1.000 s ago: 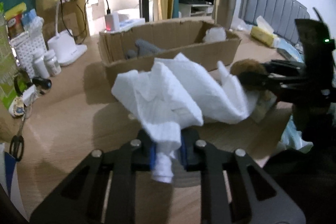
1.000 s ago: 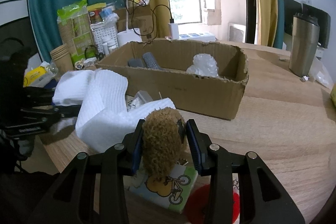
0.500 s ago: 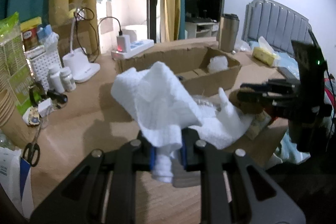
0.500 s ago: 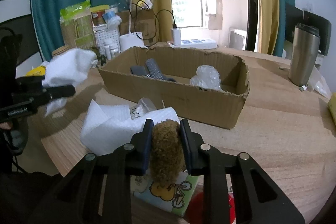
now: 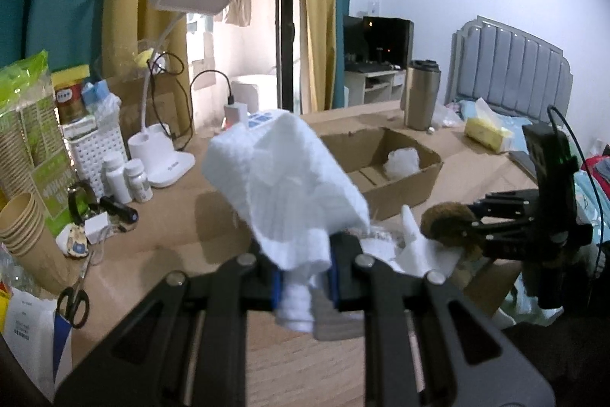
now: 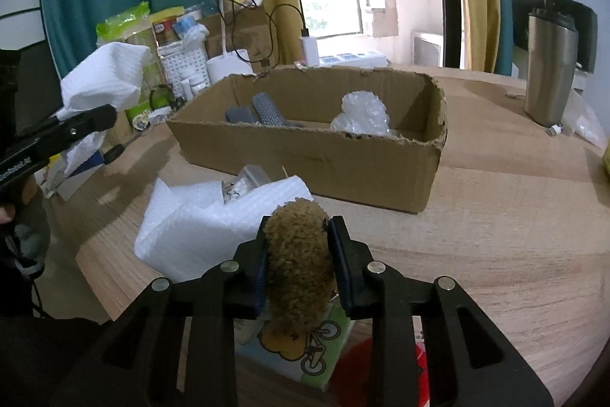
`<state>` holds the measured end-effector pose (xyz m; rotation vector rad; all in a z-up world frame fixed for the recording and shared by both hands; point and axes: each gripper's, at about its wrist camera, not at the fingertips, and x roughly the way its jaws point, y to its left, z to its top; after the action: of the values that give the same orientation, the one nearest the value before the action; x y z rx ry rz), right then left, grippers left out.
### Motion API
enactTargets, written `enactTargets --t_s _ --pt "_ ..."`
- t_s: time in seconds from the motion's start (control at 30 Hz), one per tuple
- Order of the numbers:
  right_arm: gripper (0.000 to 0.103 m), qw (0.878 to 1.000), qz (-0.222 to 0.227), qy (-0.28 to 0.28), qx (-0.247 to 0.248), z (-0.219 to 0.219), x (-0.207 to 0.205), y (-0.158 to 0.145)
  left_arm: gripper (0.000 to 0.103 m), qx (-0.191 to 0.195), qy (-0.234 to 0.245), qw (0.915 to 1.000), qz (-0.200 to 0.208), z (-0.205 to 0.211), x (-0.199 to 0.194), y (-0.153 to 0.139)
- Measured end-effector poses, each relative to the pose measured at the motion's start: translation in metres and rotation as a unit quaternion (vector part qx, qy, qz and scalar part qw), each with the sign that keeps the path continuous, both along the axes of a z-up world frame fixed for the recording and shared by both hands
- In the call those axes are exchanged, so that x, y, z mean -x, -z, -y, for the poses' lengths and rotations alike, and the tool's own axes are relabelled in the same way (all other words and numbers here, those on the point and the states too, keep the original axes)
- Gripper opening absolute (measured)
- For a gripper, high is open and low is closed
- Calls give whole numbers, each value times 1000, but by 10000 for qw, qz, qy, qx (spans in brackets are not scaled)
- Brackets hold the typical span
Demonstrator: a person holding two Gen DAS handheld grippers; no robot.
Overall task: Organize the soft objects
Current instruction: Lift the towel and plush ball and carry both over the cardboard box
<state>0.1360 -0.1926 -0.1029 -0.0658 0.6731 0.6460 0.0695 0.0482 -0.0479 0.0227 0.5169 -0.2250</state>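
Note:
My left gripper [image 5: 304, 277] is shut on a white cloth [image 5: 282, 185] and holds it up above the table; it also shows in the right wrist view [image 6: 103, 79]. My right gripper [image 6: 299, 264] is shut on a brown fuzzy plush [image 6: 297, 262], just above the table edge, also seen in the left wrist view [image 5: 450, 222]. A cardboard box [image 6: 381, 159] stands ahead and holds grey cloth items [image 6: 263, 109] and a crumpled clear plastic wad [image 6: 362, 113]. White foam sheets [image 6: 213, 227] lie on the table before the box.
A steel tumbler [image 6: 549, 67] stands at the right. A white desk lamp [image 5: 167, 155], bottles [image 5: 126, 178], paper cups [image 5: 19, 227] and scissors [image 5: 74, 304] crowd the left. A cartoon-print packet [image 6: 301, 349] lies under the right gripper.
My left gripper has lifted the white cloth up and away from the foam sheets. The right gripper has squeezed tighter on the plush and risen slightly.

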Motion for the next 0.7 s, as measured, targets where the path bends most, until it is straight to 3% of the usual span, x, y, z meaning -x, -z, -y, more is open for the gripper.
enactTargets --t_s 0.37,0.7 --pt "30 9988 378 -79 -306 9 3 -28 18 -56 10 9999 128 9 -11 -7" --pt "30 9966 606 39 -551 21 -11 -48 18 -338 -24 9990 278 10 -31 -19"
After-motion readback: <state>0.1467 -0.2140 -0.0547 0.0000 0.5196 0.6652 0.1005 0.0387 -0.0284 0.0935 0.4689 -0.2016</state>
